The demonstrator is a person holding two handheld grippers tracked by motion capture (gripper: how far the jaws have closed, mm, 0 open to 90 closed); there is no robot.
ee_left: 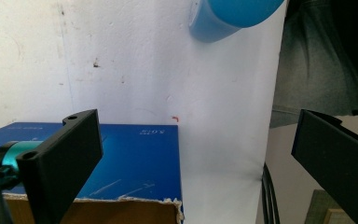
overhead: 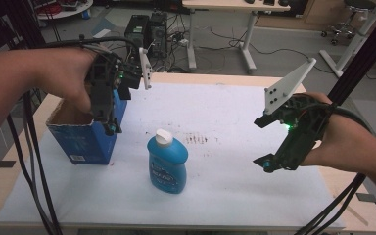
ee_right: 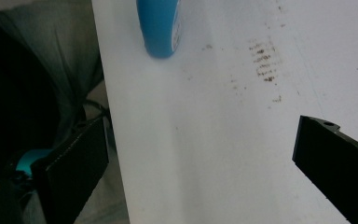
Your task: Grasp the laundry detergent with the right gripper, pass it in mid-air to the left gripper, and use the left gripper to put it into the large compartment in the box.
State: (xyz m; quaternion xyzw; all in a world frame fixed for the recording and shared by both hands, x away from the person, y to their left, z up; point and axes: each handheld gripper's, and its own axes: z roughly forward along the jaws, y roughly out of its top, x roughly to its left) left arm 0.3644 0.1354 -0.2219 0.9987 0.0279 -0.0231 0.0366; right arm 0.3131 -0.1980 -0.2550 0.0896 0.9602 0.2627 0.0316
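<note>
The left hand-held gripper [overhead: 111, 128] hung with its jaws spread wide and empty over the open top of a blue cardboard box [overhead: 85, 142], which stood at the left of the white sheet [overhead: 225, 196] covering the tabletop [overhead: 372, 223]. The right hand-held gripper [overhead: 264, 142], also wide open and holding nothing, hovered above the sheet's right side. Between them, just right of the box and apart from it, a blue bottle [overhead: 167, 164] with a white cap [overhead: 163, 138] stood upright, well apart from the right hand-held gripper.

Blue bottle [overhead: 167, 164] stands upright beside open blue box [overhead: 89, 132].
</note>
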